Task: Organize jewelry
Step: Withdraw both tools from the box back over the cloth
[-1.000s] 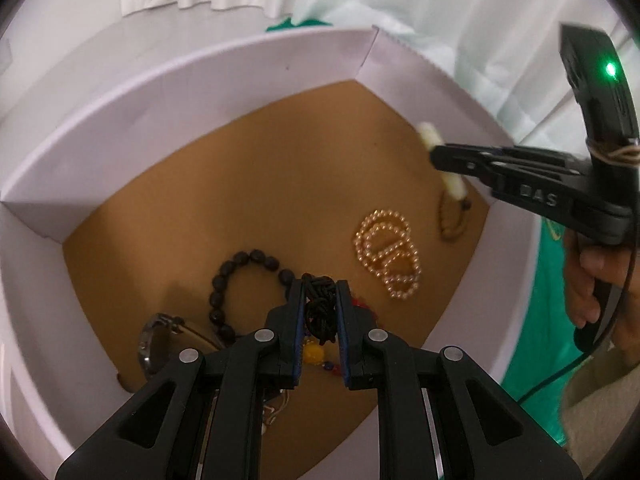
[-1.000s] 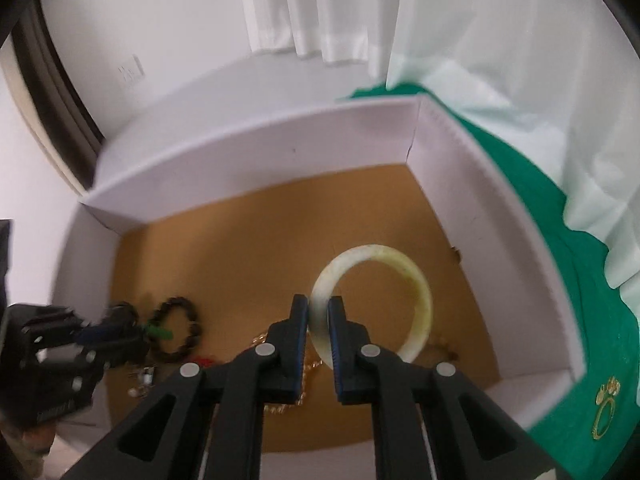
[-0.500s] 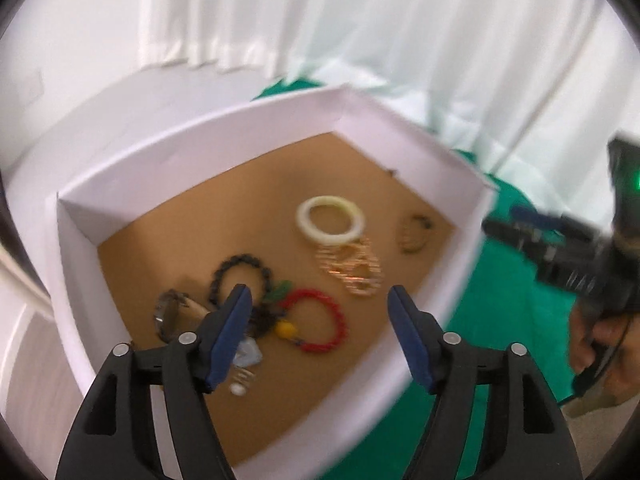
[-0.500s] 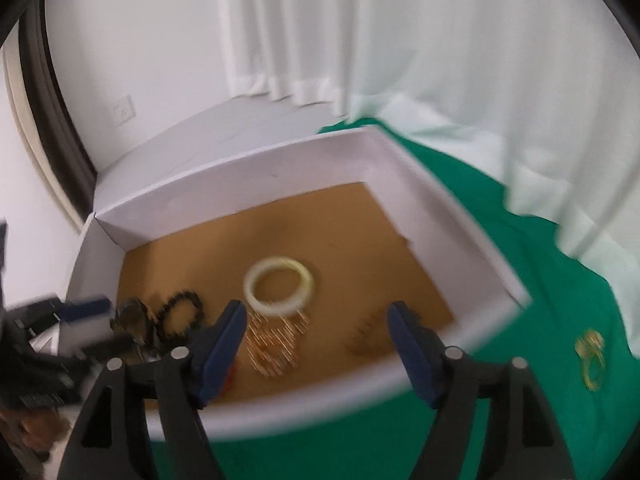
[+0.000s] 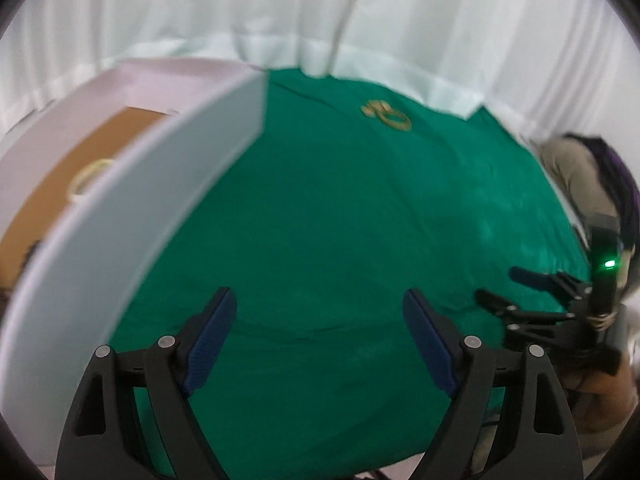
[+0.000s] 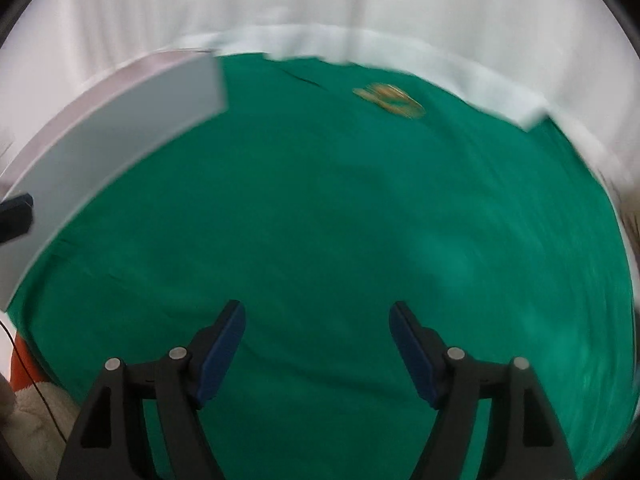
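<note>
A gold piece of jewelry [image 5: 386, 116] lies far back on the green cloth [image 5: 340, 220]; it also shows, blurred, in the right wrist view [image 6: 390, 98]. The white box [image 5: 132, 200] with a brown floor stands at the left, a pale bangle [image 5: 86, 180] inside it. My left gripper [image 5: 320, 340] is open and empty above the cloth, right of the box. My right gripper [image 6: 316, 348] is open and empty above the cloth; it shows at the right edge of the left wrist view [image 5: 532, 300].
White curtains [image 5: 320, 12] hang behind the table. The box wall [image 6: 112, 136] rises at the left in the right wrist view. The person holding the grippers shows at the far right [image 5: 580, 176].
Both grippers let go of their jewelry in the box, opened wide, and swung right out of the box over the green cloth. The bangle and beaded bracelets stay in the box.
</note>
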Available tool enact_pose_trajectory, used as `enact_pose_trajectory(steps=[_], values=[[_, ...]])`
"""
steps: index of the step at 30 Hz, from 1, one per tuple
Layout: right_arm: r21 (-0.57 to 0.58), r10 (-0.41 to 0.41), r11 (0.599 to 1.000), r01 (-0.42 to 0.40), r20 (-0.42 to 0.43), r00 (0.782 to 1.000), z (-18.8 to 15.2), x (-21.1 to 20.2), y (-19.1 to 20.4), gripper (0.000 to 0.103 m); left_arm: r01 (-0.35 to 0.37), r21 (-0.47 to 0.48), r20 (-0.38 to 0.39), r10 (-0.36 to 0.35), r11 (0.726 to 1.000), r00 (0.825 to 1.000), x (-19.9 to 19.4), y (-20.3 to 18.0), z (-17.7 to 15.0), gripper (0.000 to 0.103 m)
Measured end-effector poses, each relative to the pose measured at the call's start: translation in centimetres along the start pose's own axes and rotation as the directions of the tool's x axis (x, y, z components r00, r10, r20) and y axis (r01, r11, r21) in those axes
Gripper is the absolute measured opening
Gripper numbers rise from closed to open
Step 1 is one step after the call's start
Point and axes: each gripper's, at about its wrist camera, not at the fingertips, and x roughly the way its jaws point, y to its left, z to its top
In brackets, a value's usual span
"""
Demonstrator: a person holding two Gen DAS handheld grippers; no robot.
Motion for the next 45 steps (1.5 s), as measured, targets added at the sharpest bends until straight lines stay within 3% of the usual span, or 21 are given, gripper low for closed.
enact_pose_trajectory(steps=[4,8,25,45], values=[[0.078,-0.042,0.996,0.041,0.009,0.999,-1.7,-0.4,-2.9,0.077,-0.006,0.029,-0.031,0.007,1.000,1.000,2.6,-1.2,0.1,0.086],[0.110,-0.051,0.993,0.047,0.027,0.998,-2.1,-0.3,-3.8,0.078,-0.057,0.058,-0.019,0.058,0.997,0.998,3.7,-1.5,0.0,0.086],[0.095,-0.049,0.994,0.045,0.035,0.998,-2.8,-0.4,-2.2,0.078,-0.068,-0.001,-0.055,0.068,0.998,0.996,3.4,-0.5,-1.8,0.086],[0.099,-0.069,0.993,0.066,0.034,0.997,-2.4,-0.6,-2.6,0.079,-0.045,-0.012,-0.035,0.045,0.999,0.998,2.9,-1.2,0.9,0.086]])
